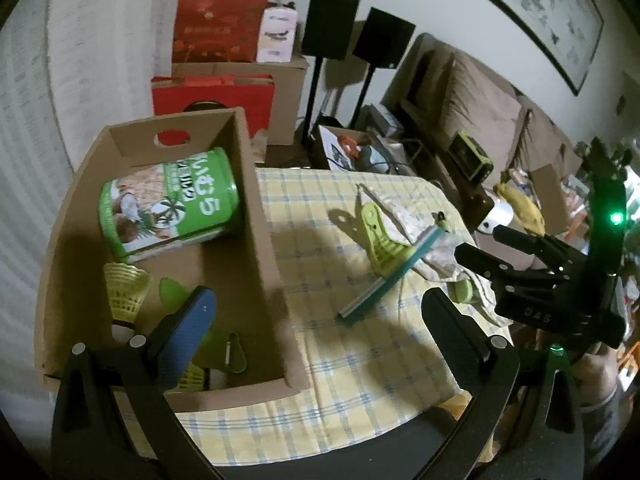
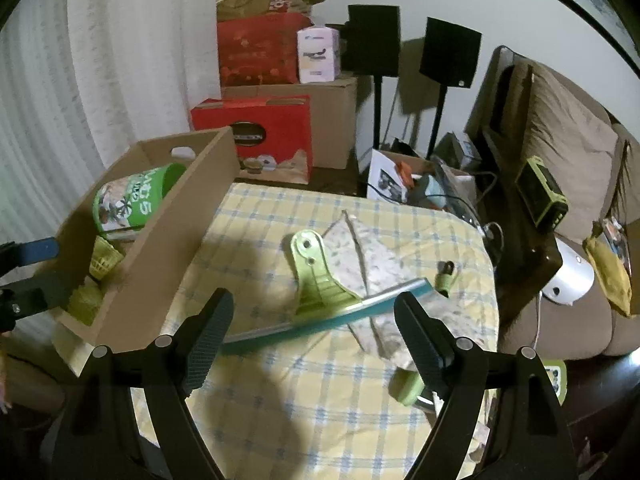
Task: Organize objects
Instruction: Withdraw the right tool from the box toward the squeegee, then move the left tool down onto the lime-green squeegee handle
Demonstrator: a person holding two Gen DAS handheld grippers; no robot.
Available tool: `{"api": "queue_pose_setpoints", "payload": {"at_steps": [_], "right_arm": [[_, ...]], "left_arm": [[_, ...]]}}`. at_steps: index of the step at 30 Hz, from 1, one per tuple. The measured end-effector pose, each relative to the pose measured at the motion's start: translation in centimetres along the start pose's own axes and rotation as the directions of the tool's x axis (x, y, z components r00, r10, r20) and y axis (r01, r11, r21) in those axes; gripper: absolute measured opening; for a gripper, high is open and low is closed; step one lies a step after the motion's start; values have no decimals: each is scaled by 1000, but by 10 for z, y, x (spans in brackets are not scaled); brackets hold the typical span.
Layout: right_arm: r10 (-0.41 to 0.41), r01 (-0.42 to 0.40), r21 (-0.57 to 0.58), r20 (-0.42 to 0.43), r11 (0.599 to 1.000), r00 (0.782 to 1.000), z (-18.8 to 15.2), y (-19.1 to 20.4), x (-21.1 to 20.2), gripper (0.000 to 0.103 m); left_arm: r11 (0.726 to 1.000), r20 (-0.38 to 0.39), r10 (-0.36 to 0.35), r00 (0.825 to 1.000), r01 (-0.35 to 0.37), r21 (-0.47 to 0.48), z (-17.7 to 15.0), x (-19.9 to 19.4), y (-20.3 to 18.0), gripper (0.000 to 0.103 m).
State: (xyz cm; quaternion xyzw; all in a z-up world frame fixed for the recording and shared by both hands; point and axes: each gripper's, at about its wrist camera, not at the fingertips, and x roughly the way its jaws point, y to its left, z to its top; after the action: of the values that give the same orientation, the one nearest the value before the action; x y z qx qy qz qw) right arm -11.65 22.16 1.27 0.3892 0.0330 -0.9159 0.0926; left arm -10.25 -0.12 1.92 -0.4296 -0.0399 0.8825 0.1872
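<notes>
Hovering over the near edge of the checked tablecloth (image 2: 320,420), the right gripper (image 2: 316,344) has its jaws spread wide with nothing between its pads; the green squeegee (image 2: 320,292) lies just beyond its fingertips, its teal blade resting partly on a folded patterned cloth (image 2: 360,256). A small green padlock (image 2: 445,280) sits to the right of the blade. On the left, the left gripper (image 1: 316,340) is also spread wide and empty, one finger over the cardboard box (image 1: 256,208), which holds a green tin (image 1: 168,204) on its side, yellow shuttlecocks (image 1: 124,288) and a green carabiner (image 1: 236,354).
</notes>
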Motion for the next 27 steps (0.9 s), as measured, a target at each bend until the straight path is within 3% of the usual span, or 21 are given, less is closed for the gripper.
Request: {"api": "queue_pose_setpoints", "payload": {"at_steps": [16, 27], "right_arm": [[-42, 42, 68, 3, 997, 999, -21, -43, -9, 84], [-76, 74, 94, 20, 993, 997, -38, -65, -11, 84]], "left_arm": [[997, -42, -41, 998, 44, 65, -5, 29, -44, 103], [996, -76, -93, 993, 92, -8, 18, 66, -52, 103]]}}
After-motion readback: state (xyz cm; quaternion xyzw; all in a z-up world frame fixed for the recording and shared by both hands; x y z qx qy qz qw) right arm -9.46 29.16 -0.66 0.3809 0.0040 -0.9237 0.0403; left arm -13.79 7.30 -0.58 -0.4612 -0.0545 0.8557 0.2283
